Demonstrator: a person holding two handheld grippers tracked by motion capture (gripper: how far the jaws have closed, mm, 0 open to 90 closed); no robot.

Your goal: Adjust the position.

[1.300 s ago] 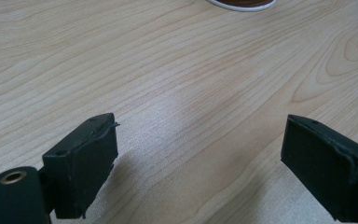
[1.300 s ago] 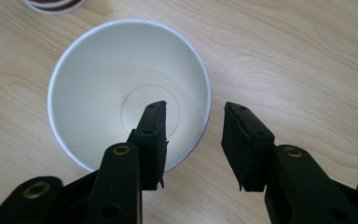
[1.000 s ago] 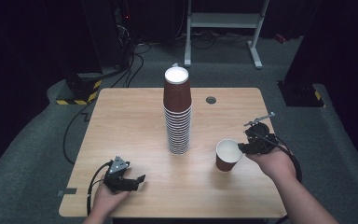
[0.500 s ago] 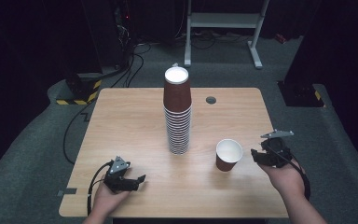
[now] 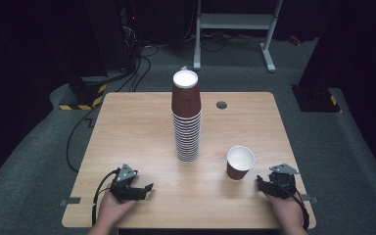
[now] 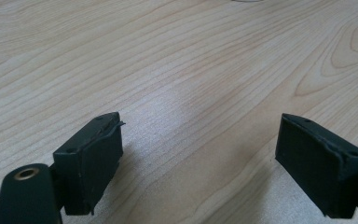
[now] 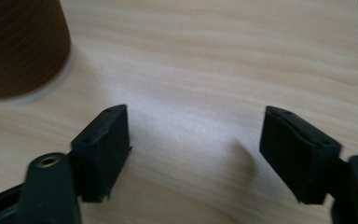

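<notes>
Two tongs sat low on the tabletop (image 5: 127, 127), both spread wide and holding nothing. The right tongs (image 5: 263, 183) rested at the lower right of the high view, just beside the single brown cup (image 5: 240, 163) but apart from it. The left tongs (image 5: 144, 190) lay at the lower left. The tall cup stack (image 5: 186, 117) stood mid-frame.

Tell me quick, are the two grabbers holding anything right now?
Left gripper: open, fingers apart, holding nothing.
Right gripper: open, holding nothing; the single cup stands free beside it.
</notes>
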